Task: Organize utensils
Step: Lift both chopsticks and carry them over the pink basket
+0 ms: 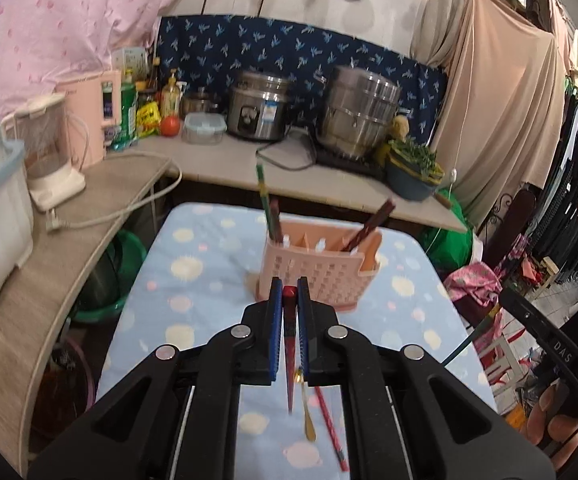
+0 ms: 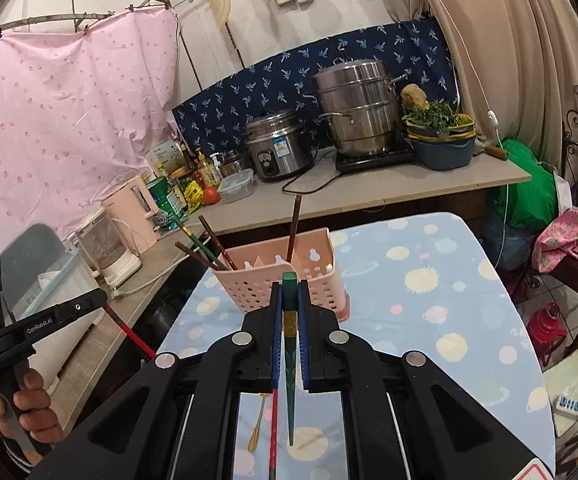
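Two chopsticks held: my left gripper (image 1: 289,294) pinches a red chopstick (image 1: 289,344), my right gripper (image 2: 289,298) a green chopstick (image 2: 289,360), both short of the pink holder (image 1: 321,268) mid-table. Blue tablecloth (image 1: 193,280) lies bare toward either edge. A gold spoon (image 1: 308,412) lies below. "GenRobot.AI" reads on the left tool.

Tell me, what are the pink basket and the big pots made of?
The pink basket looks like matte moulded plastic: thin walls punched with regular holes. The big steamer pot and the rice cooker look like shiny metal, probably stainless steel, with bright reflections.
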